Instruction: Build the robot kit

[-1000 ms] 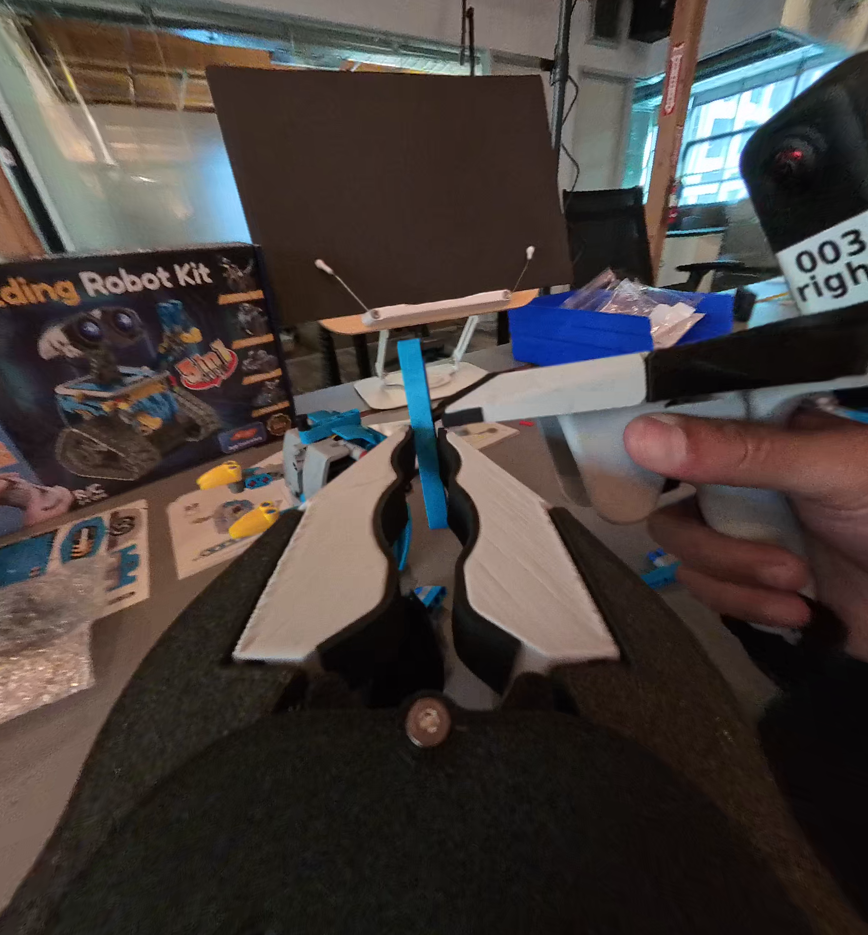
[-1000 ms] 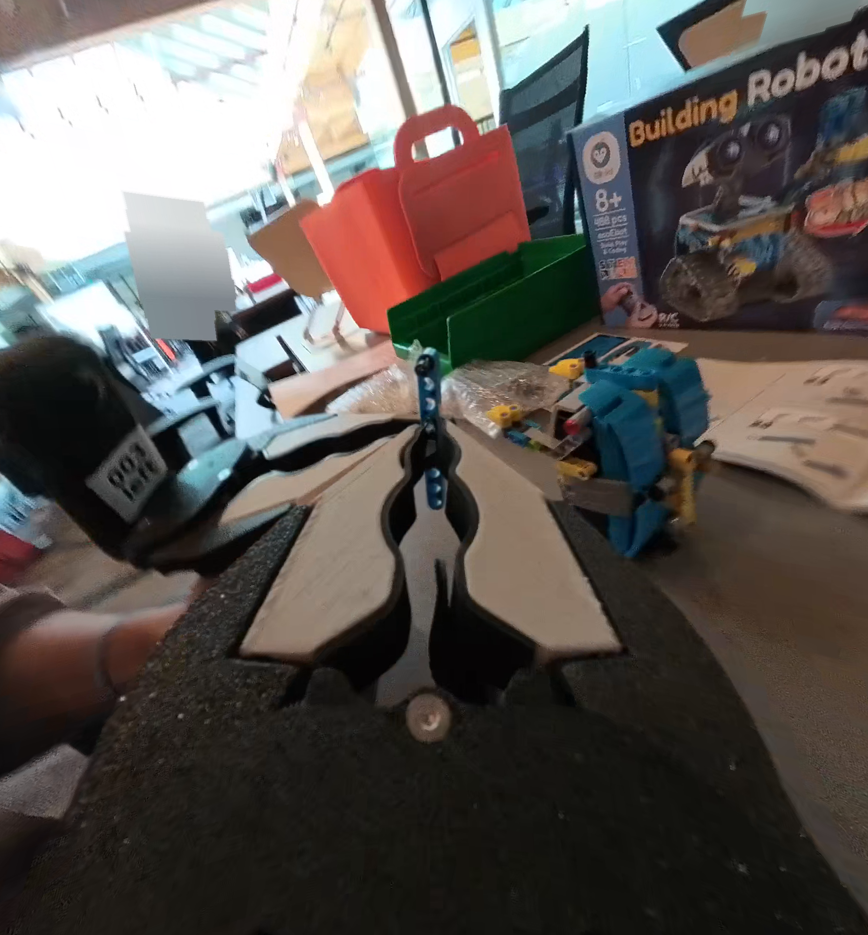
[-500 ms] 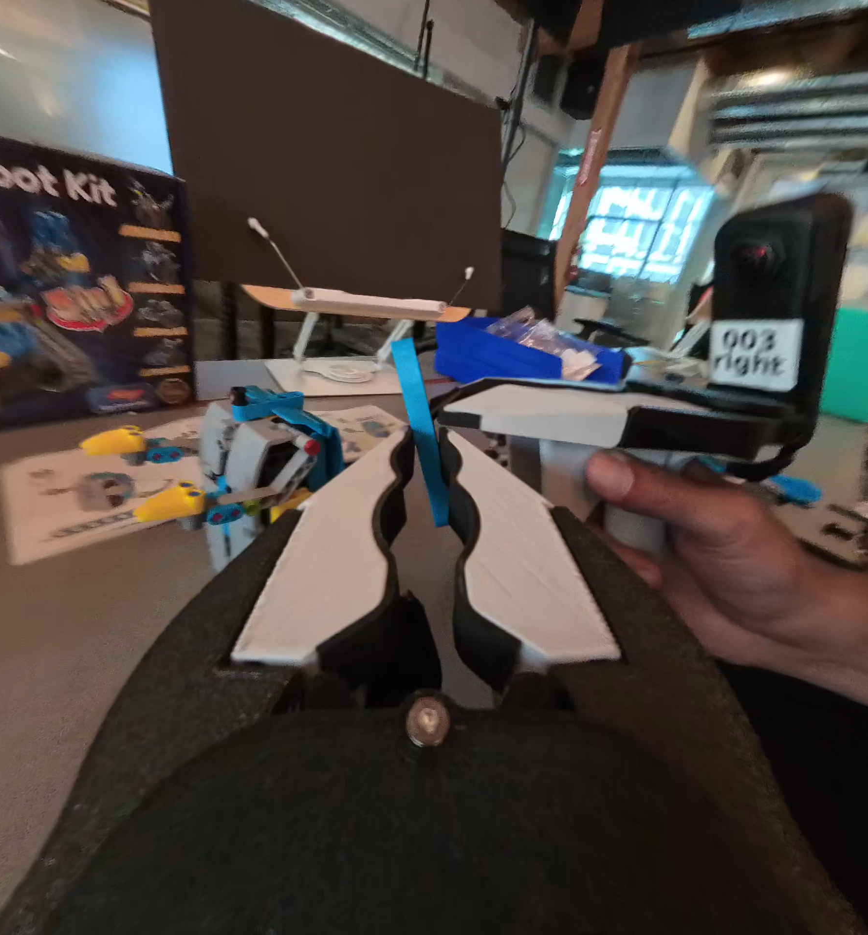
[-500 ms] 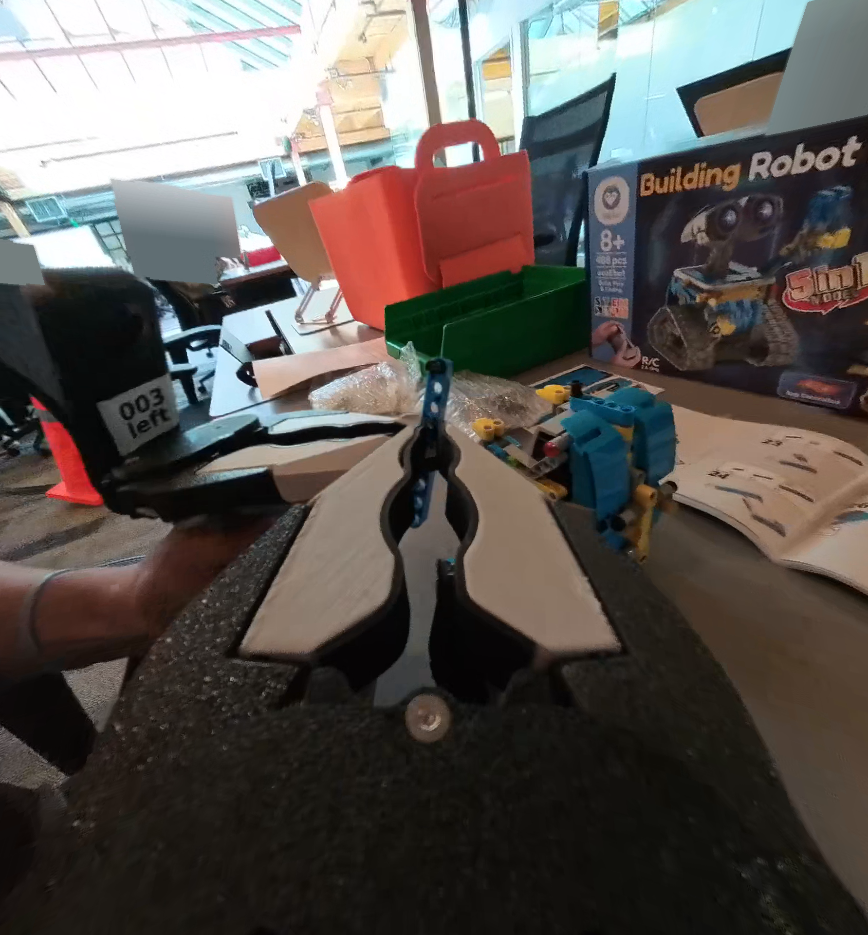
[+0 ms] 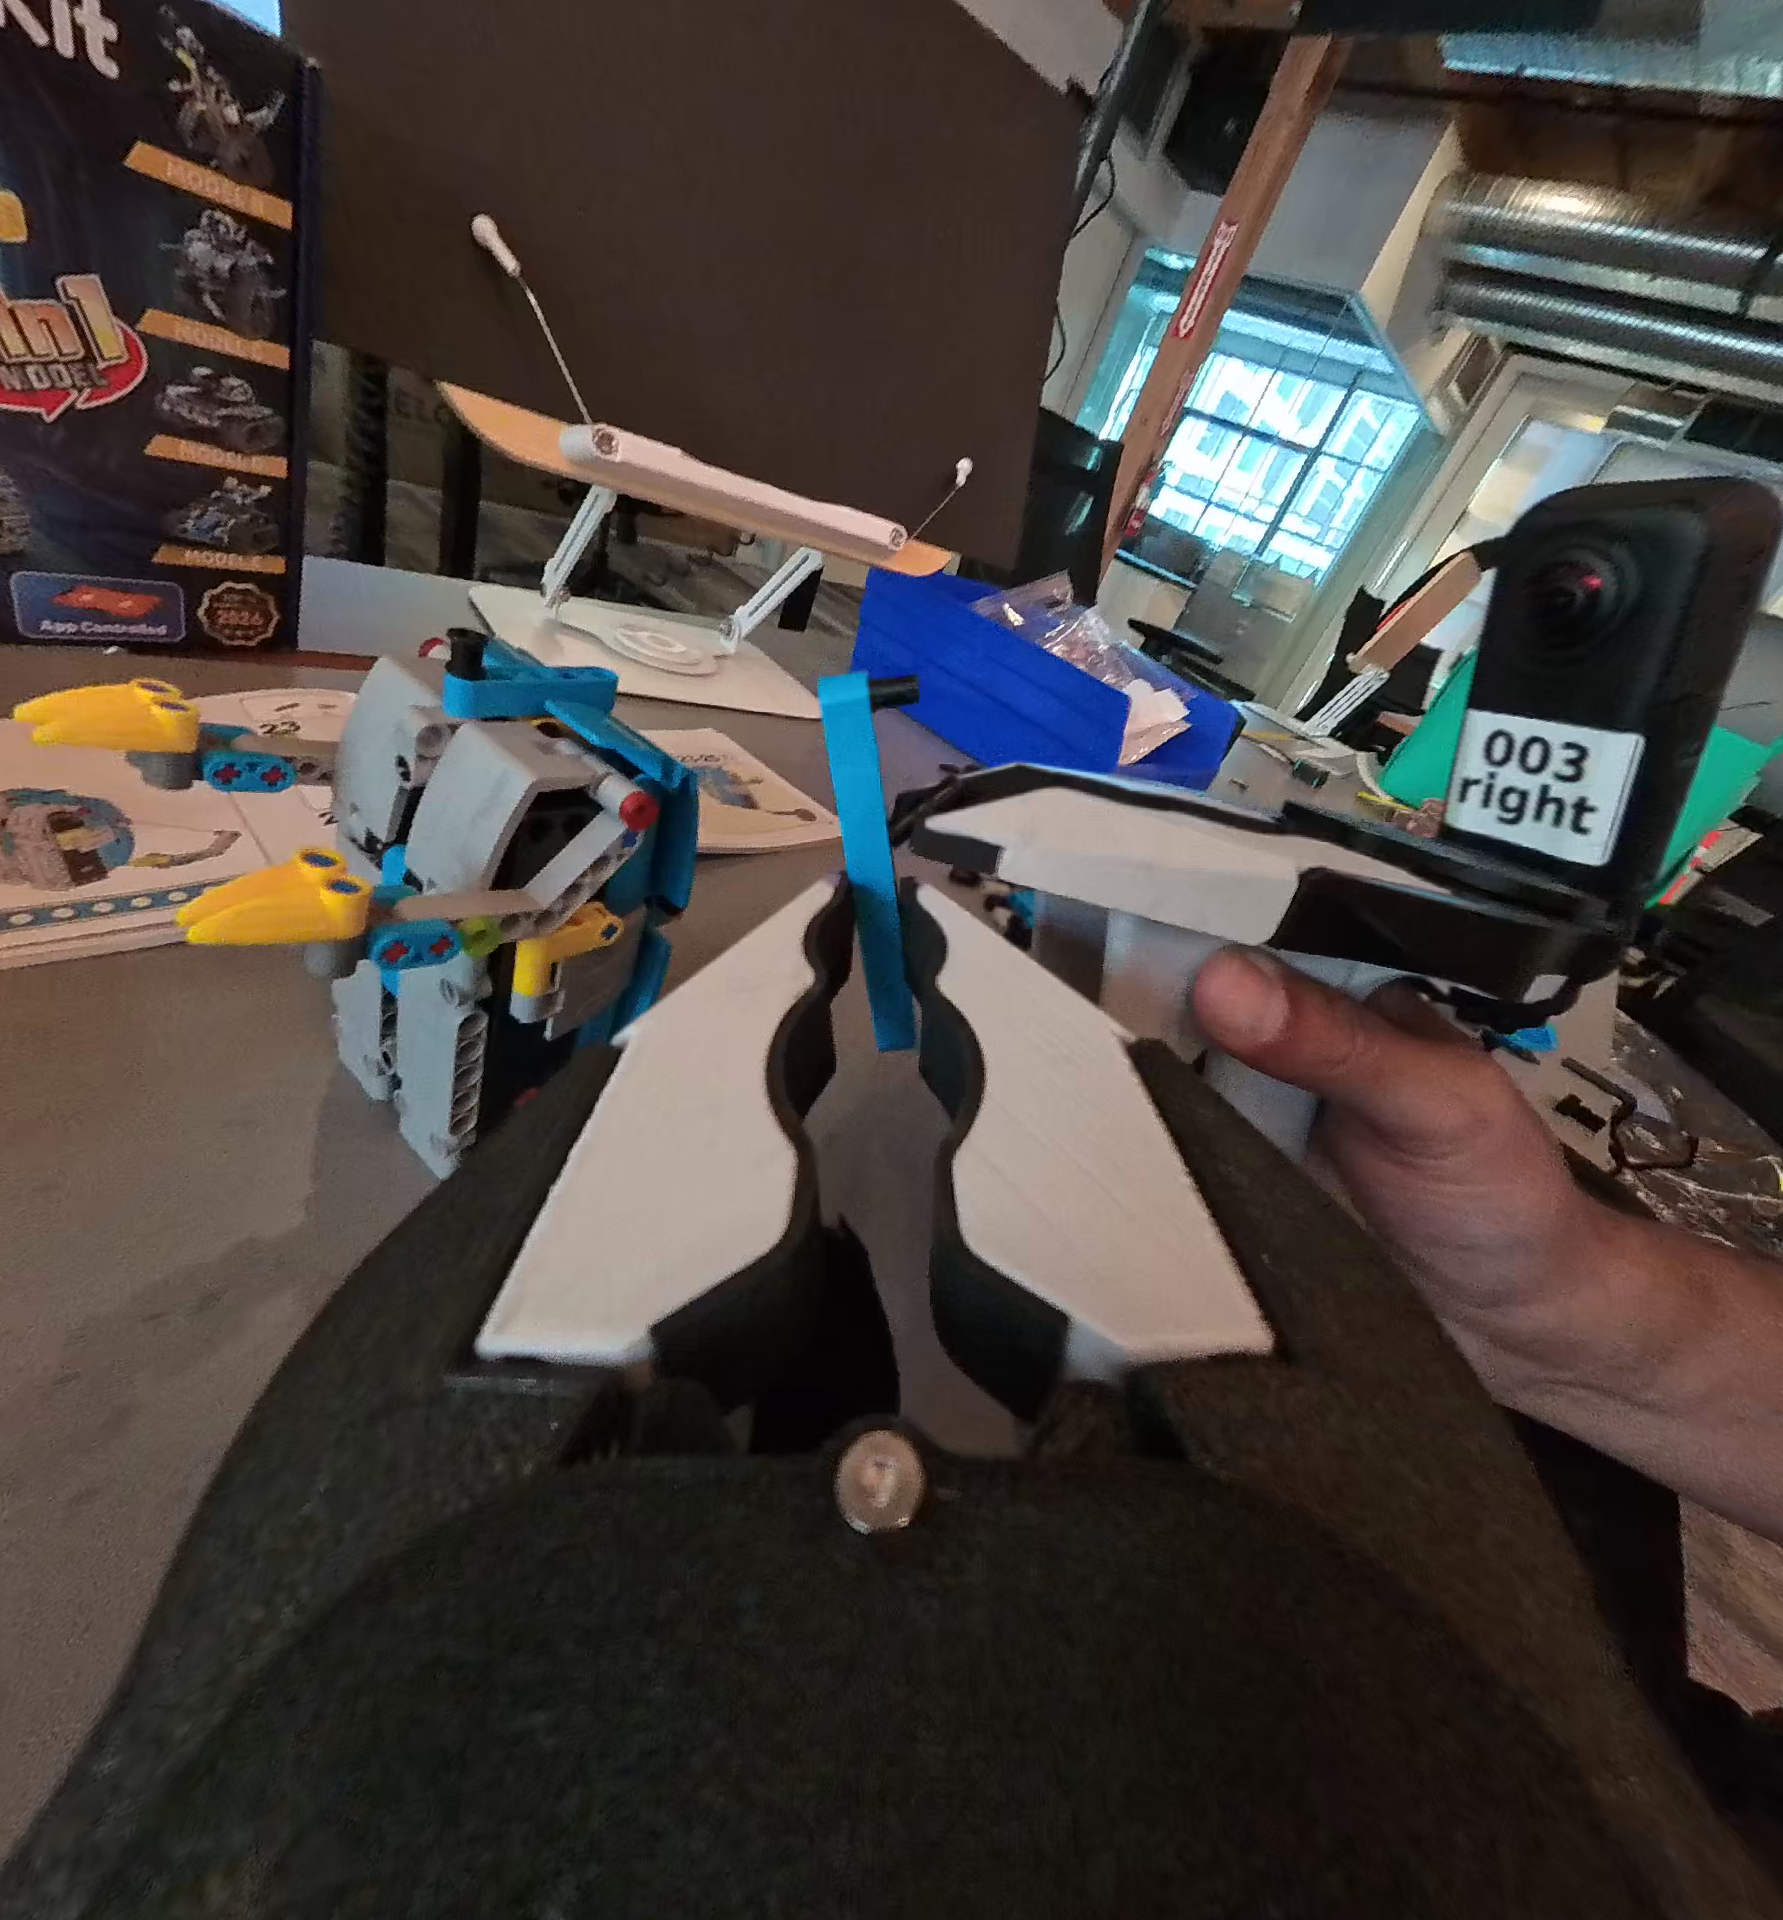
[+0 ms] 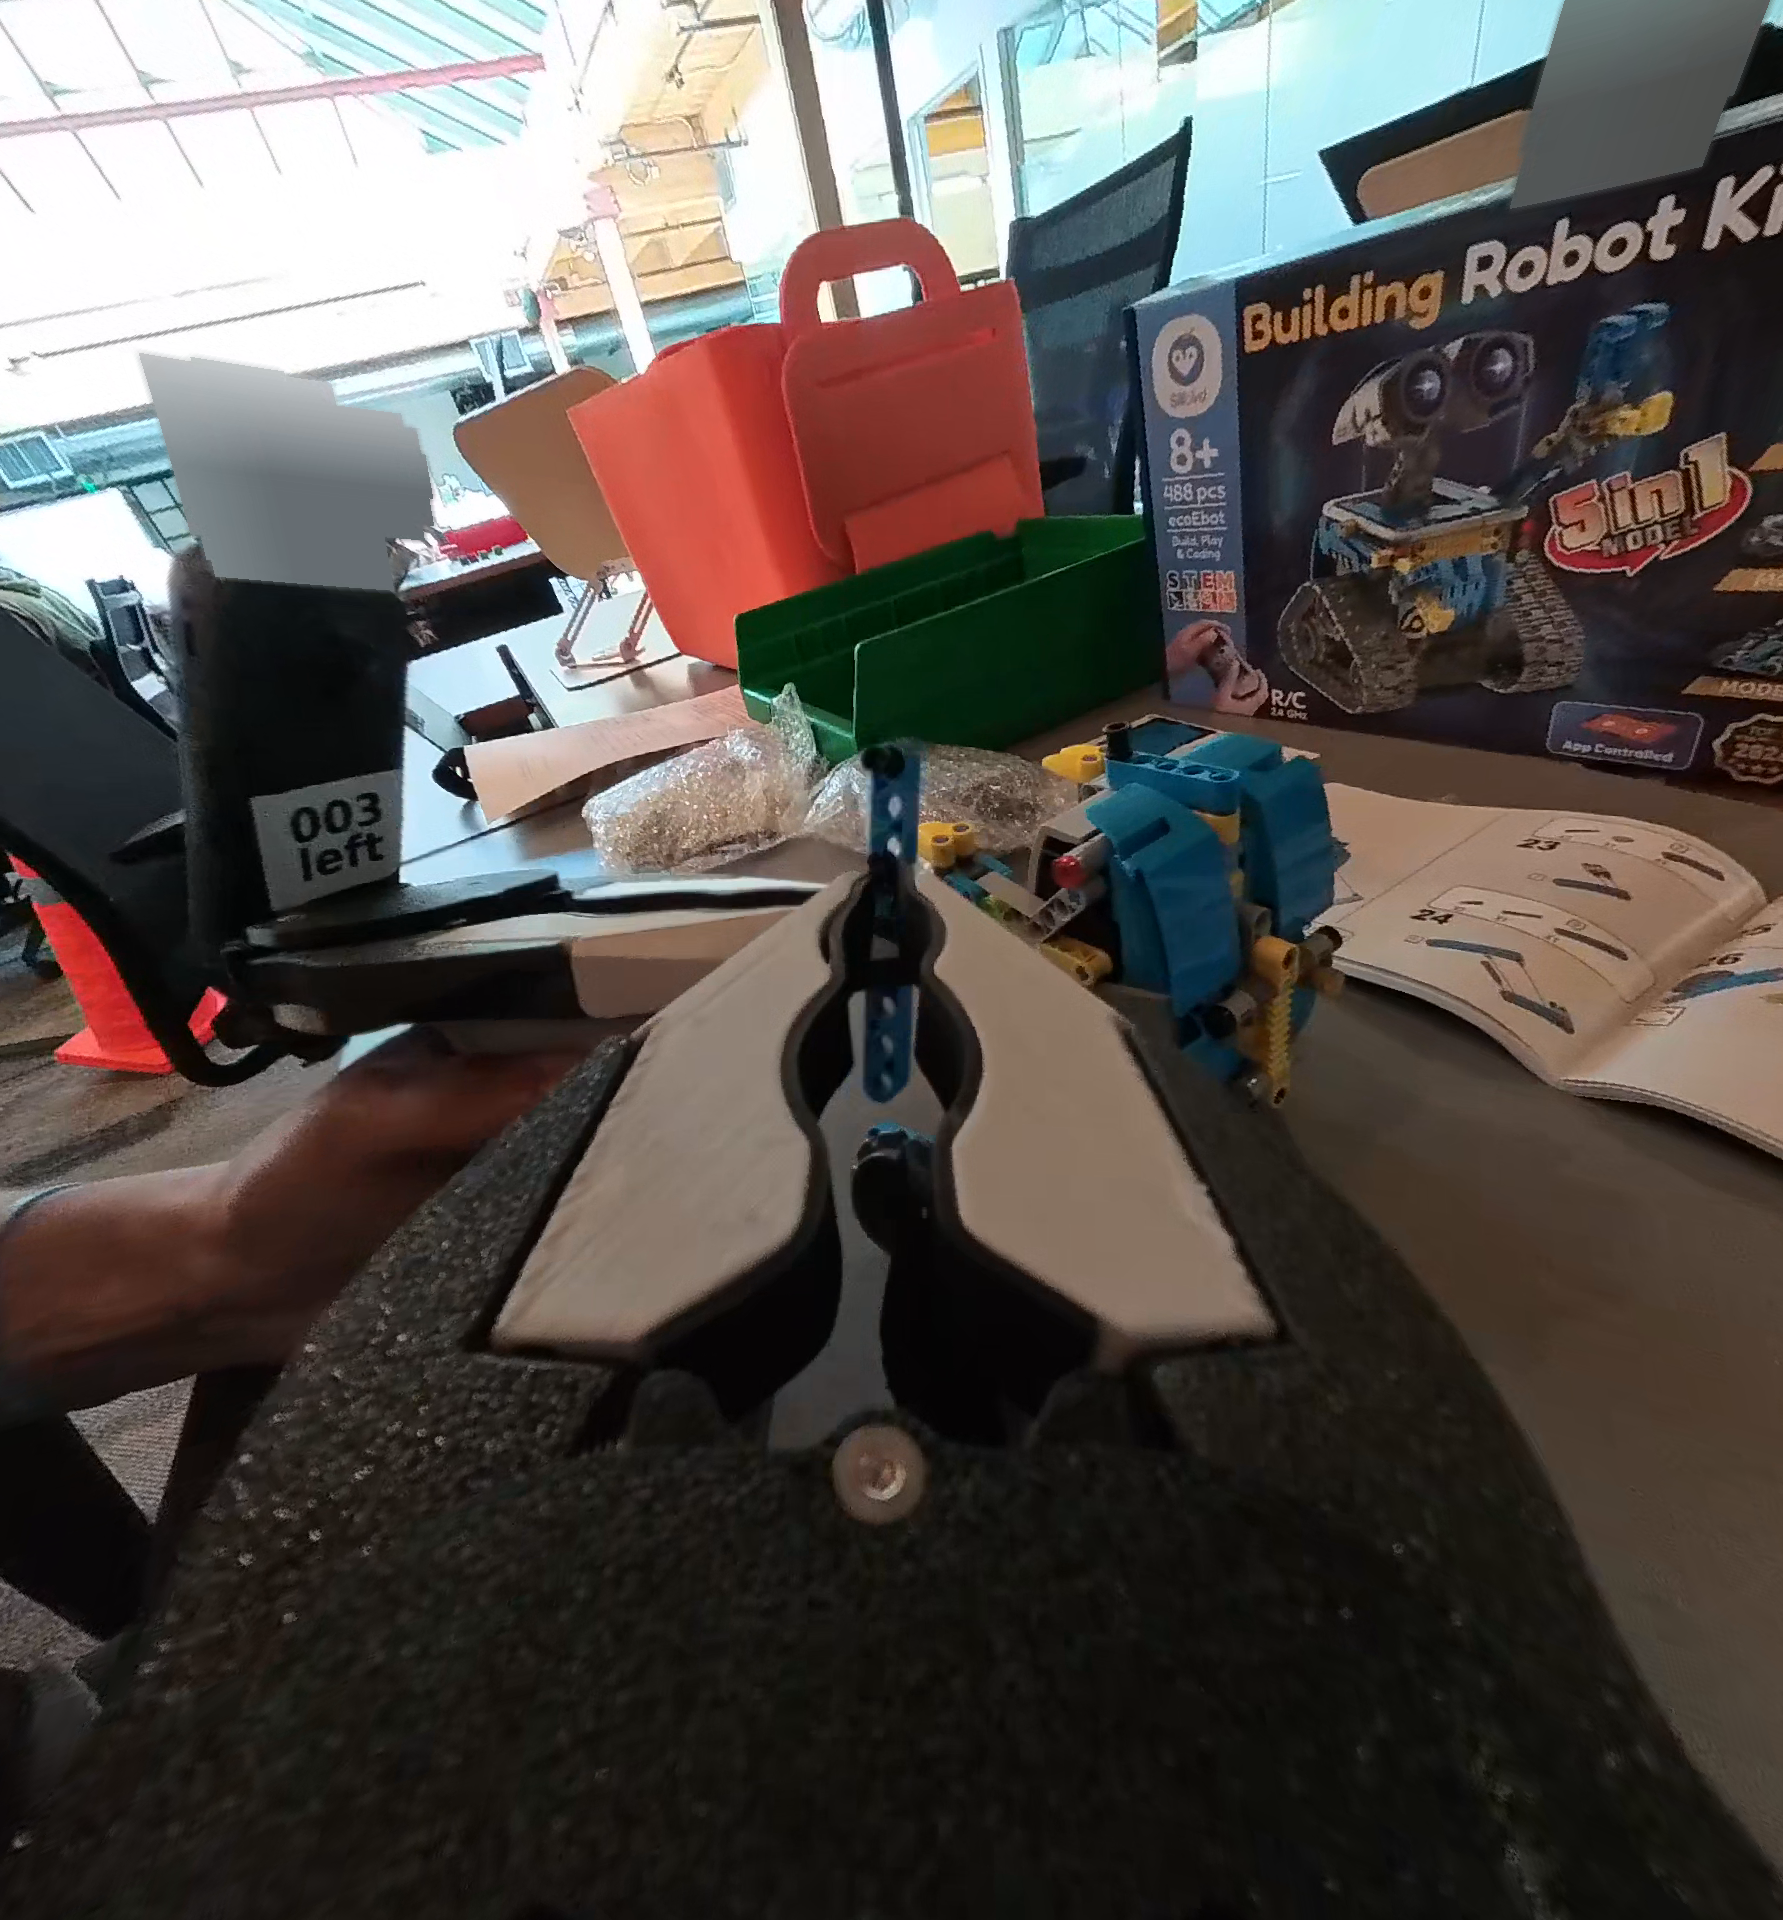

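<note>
Left wrist view shows the left gripper (image 5: pixel 871 902) pinched narrow on a thin blue beam (image 5: pixel 868 868), which stands nearly upright between its white fingertips with a black pin at its top end. The right gripper (image 5: pixel 928 821) reaches in from the right, held by a hand (image 5: pixel 1406 1101), its tips right at the same beam; whether they press it from this angle I cannot tell. In the right wrist view the right gripper (image 6: pixel 892 914) is closed narrow around the beam's perforated face (image 6: pixel 889 997), with the left gripper (image 6: pixel 804 896) meeting it from the left.

Just beside the beam stands a partly built blue, grey and yellow robot model (image 5: pixel 492 883) on the grey table (image 5: pixel 118 1195), over an open instruction booklet (image 6: pixel 1593 966). Both grippers carry white printed stickers. Behind stands a dark kit box (image 6: pixel 1510 499) with printed lettering, a green bin (image 6: pixel 949 644), an orange bag (image 6: pixel 814 478) and a blue bin (image 5: pixel 1032 707).
</note>
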Motion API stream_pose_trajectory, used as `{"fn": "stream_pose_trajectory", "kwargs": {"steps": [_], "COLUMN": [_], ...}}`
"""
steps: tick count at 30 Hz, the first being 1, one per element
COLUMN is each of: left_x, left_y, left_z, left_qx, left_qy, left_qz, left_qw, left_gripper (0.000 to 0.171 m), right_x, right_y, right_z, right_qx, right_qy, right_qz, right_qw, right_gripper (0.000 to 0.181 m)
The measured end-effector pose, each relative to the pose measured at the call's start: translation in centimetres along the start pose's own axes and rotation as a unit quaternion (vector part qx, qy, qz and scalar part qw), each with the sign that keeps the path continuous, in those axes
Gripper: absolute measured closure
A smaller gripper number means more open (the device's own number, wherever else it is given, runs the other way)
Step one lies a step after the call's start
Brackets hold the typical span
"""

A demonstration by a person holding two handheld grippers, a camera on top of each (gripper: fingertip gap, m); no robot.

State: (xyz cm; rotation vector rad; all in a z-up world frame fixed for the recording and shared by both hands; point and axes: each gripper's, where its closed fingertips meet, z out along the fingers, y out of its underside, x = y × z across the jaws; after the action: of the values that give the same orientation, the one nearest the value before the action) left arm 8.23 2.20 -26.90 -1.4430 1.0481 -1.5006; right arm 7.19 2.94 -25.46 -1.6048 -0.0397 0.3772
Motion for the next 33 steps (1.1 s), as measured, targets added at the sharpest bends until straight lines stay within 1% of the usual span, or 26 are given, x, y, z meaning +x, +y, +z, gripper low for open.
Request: {"fn": "stream_pose_trajectory", "kwargs": {"steps": [3,5,7,8,11,13,15,16,18,22,25,27,29,31,33], "left_x": [-0.3,-0.1,-0.1,-0.1,-0.2,-0.2,-0.1,-0.1,-0.3,-0.9,-0.3,0.2,0.5,0.7,0.7], "left_y": [0.2,-0.1,-0.4,-0.5,-0.8,-0.8,-1.0,-0.8,-0.7,-0.9,-0.8,-0.7,-0.7,-0.5,-0.3], "left_z": [0.0,-0.2,-0.4,-0.5,-0.7,-0.7,-0.8,-0.8,-0.7,-1.0,-1.0,-0.9,-0.7,-0.6,-0.5], "left_qx": [-0.007,-0.001,0.009,0.012,0.018,0.018,0.018,0.014,0.010,0.015,0.014,0.014,0.014,0.009,0.003], "left_qy": [-0.012,-0.013,-0.021,-0.027,-0.040,-0.045,-0.053,-0.056,-0.051,-0.059,-0.035,-0.021,-0.011,-0.004,-0.003], "left_qz": [0.012,0.020,0.034,0.041,0.058,0.071,0.100,0.104,0.089,0.073,0.070,0.071,0.071,0.072,0.073], "left_qw": [1.000,1.000,0.999,0.999,0.997,0.996,0.993,0.993,0.995,0.996,0.997,0.997,0.997,0.997,0.997], "left_gripper": [0.165,0.165,0.165,0.165,0.165,0.165,0.165,0.165,0.165,0.165,0.165,0.165,0.165,0.165,0.165], "right_x": [0.2,0.0,-0.4,-0.6,-0.9,-0.8,-1.1,-1.0,-0.8,-1.3,-1.2,-1.3,-1.0,-0.9,-0.8], "right_y": [0.4,0.3,0.2,0.2,0.2,0.2,-0.1,0.0,0.2,0.0,0.2,0.0,-0.2,1.0,1.2], "right_z": [0.1,0.1,0.1,0.1,0.2,0.3,0.3,0.2,0.1,-0.2,-1.1,-1.6,-1.9,-1.9,-2.0], "right_qx": [-0.013,-0.014,-0.013,-0.015,-0.007,-0.013,-0.007,-0.008,-0.009,-0.021,-0.062,-0.077,-0.080,-0.115,-0.113], "right_qy": [0.006,0.011,0.014,0.012,-0.009,-0.010,-0.012,-0.005,0.008,-0.011,-0.043,-0.074,-0.074,-0.077,-0.078], "right_qz": [-0.017,-0.052,-0.063,-0.054,0.016,0.022,0.028,0.020,-0.003,-0.051,-0.079,-0.078,-0.081,-0.095,-0.100], "right_qw": [1.000,0.998,0.998,0.998,1.000,1.000,1.000,1.000,1.000,0.998,0.994,0.991,0.991,0.986,0.985], "right_gripper": [0.177,0.178,0.178,0.178,0.178,0.178,0.178,0.178,0.178,0.178,0.177,0.178,0.177,0.177,0.177]}}
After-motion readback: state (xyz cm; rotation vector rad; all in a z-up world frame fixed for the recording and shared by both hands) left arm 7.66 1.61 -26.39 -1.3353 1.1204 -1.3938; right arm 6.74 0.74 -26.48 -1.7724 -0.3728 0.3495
